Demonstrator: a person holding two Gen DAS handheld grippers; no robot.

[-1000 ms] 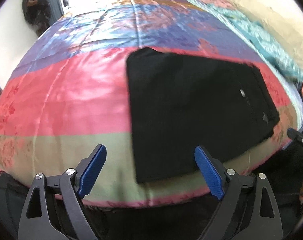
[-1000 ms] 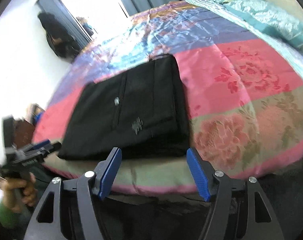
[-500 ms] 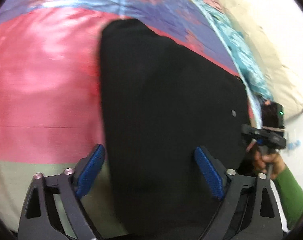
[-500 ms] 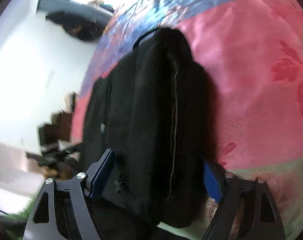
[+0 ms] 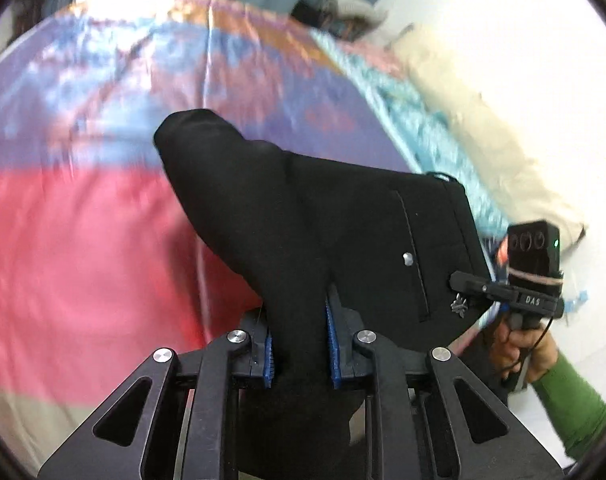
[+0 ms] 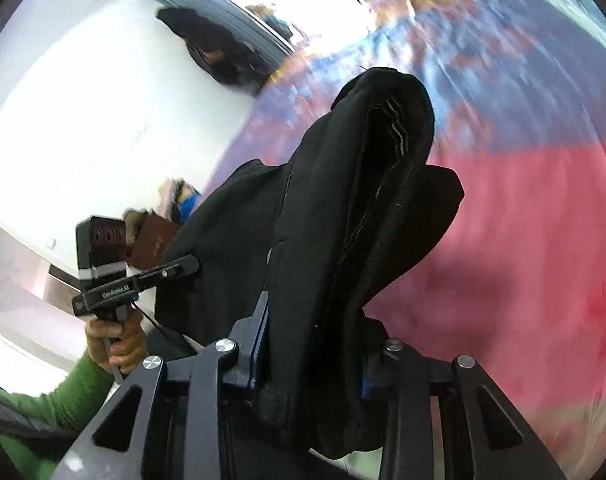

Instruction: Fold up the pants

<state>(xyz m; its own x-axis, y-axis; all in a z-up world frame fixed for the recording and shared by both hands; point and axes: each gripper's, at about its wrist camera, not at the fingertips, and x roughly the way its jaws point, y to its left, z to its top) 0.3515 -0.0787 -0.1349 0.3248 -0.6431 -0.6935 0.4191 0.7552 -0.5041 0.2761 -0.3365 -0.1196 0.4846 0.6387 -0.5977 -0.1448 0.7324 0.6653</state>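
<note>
The folded black pants (image 5: 303, 216) are lifted off the bed's satin cover (image 5: 83, 240). My left gripper (image 5: 299, 344) is shut on the near left edge of the pants. My right gripper (image 6: 311, 348) is shut on the waistband end of the pants (image 6: 343, 208); the thick folded layers bulge up between its blue pads. Each gripper shows in the other's view: the right gripper (image 5: 463, 282) at the right in the left wrist view, the left gripper (image 6: 191, 264) at the left in the right wrist view. The pants' far edge still hangs toward the cover.
The striped pink, purple and green bed cover (image 6: 523, 240) fills most of both views. A teal blanket (image 5: 415, 120) and a beige pillow (image 5: 483, 120) lie along the right side by the white wall. A dark bag (image 6: 219, 60) hangs on the wall at the left.
Both grippers have closed on the near edge of the pants and raised it off the cover. Before, both were open above the flat folded pants.
</note>
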